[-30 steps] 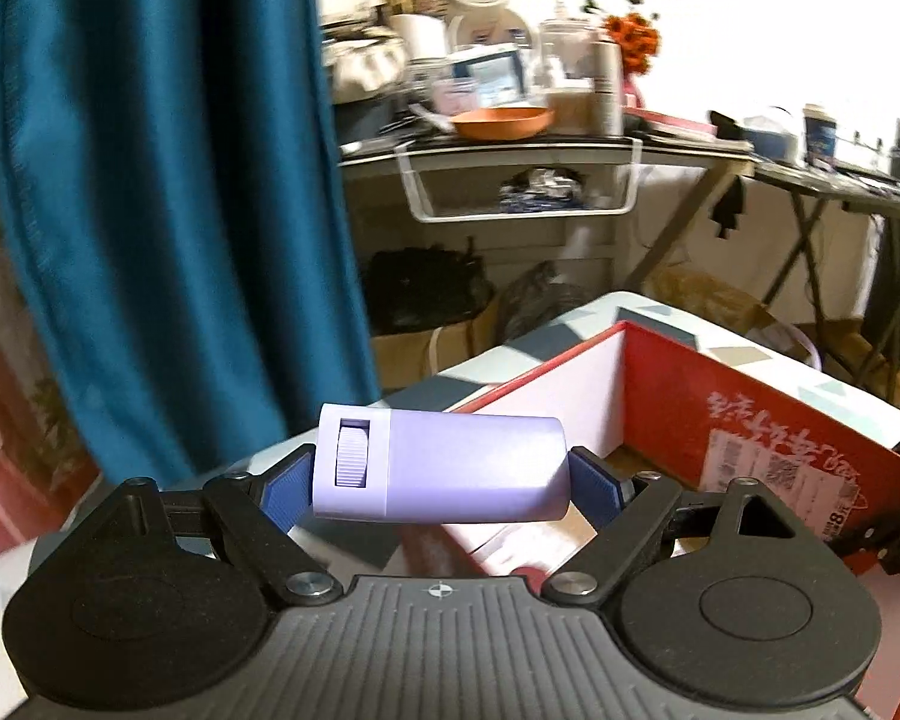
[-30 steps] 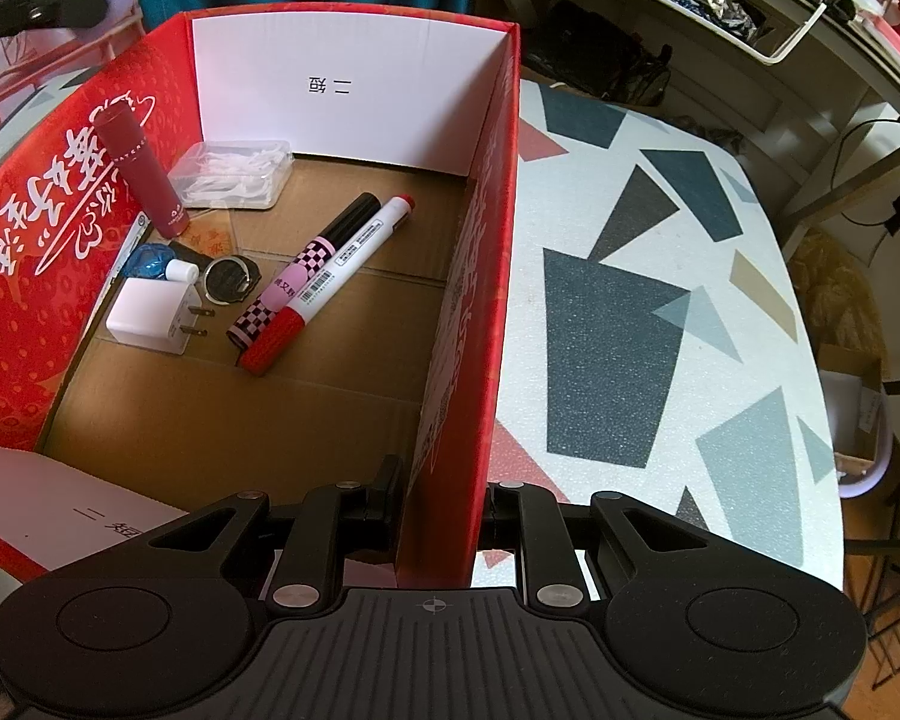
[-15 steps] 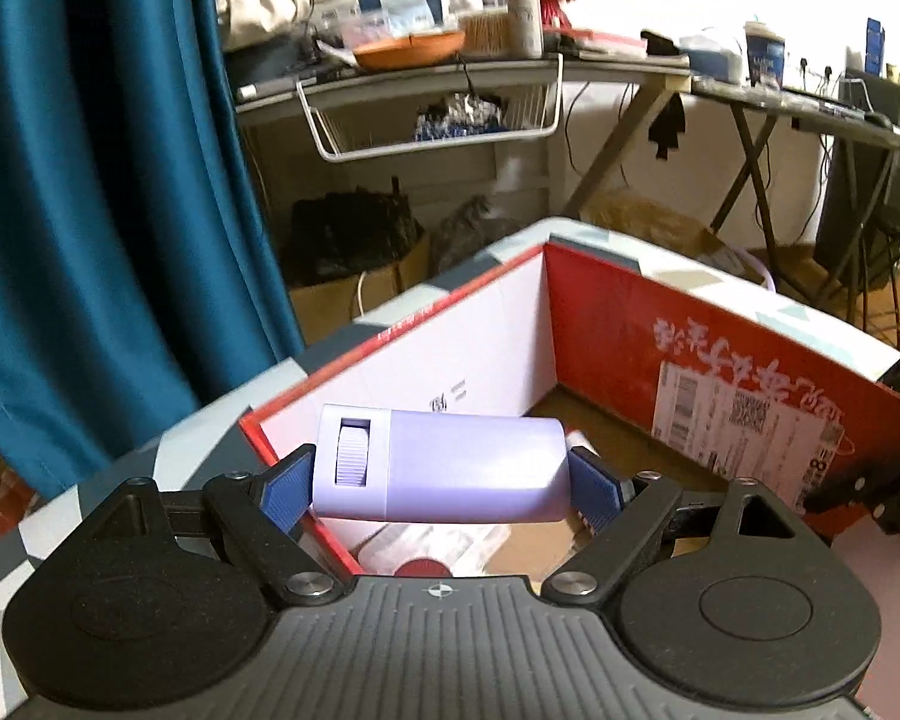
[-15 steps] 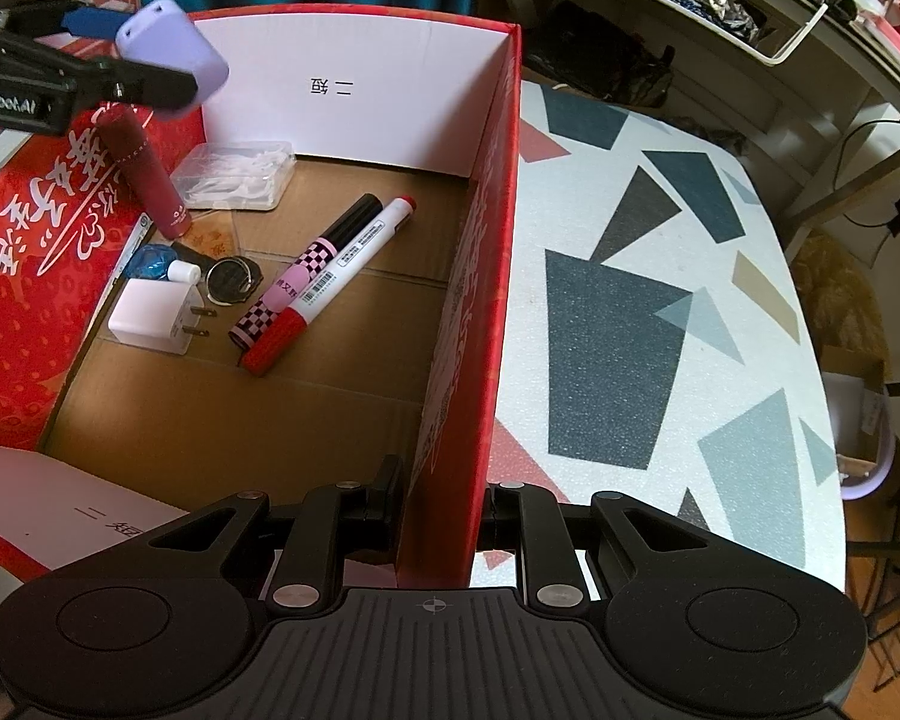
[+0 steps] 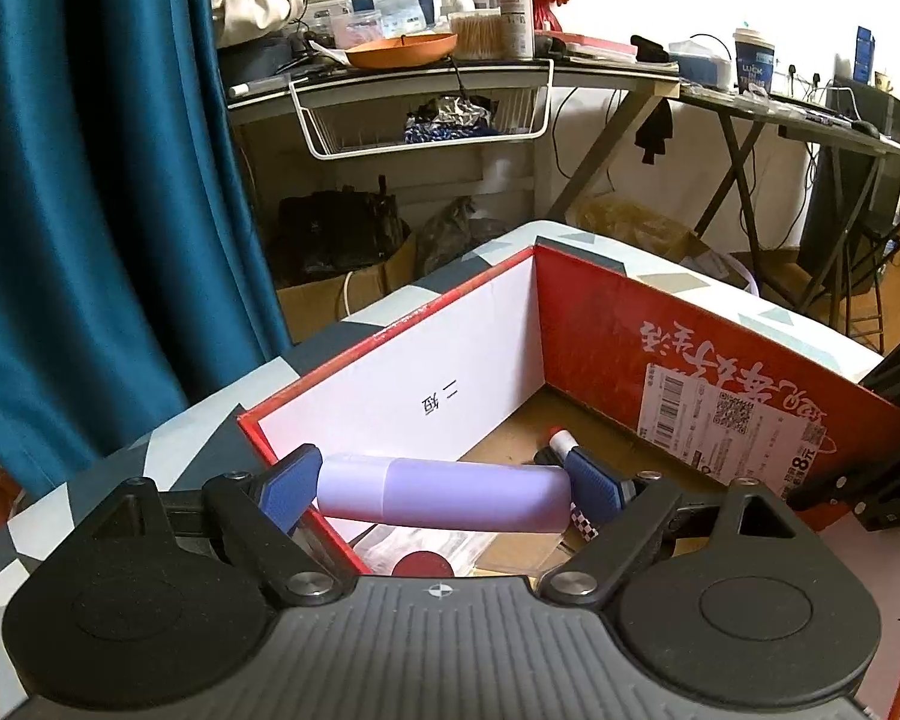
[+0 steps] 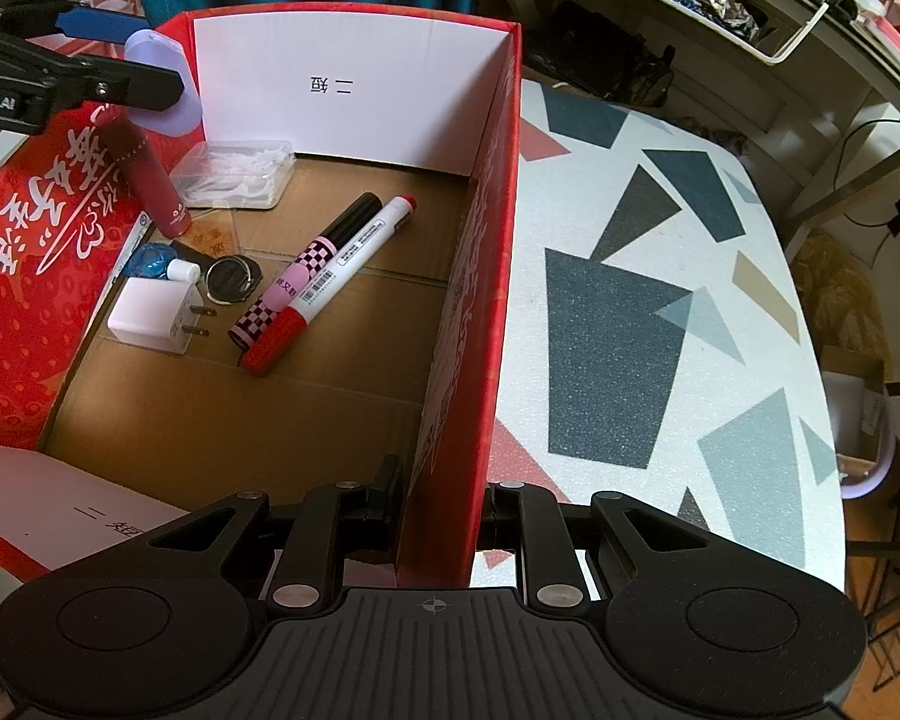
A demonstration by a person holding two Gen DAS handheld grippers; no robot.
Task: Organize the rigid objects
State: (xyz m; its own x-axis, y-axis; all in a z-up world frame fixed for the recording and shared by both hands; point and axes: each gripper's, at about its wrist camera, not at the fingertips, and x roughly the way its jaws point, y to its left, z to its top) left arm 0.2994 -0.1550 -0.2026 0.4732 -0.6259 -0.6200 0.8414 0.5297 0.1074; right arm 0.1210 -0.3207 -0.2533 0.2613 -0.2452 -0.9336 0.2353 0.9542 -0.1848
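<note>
The left gripper (image 5: 444, 492) has its jaws clamped end to end on a lilac plastic case (image 5: 444, 501), held level just over the near corner of the red cardboard box (image 6: 468, 312). The case looks light, stiff and smooth — probably slippery on its rounded ends, so a hold across the flat middle would likely be surer. The right gripper (image 6: 441, 516) has its jaws closed on the box's side wall, steadying it on the patterned surface (image 6: 660, 300). Inside lie two markers (image 6: 330, 276), a white charger plug (image 6: 150, 315) and a clear lidded tray (image 6: 234, 174) — room remains beside them.
</note>
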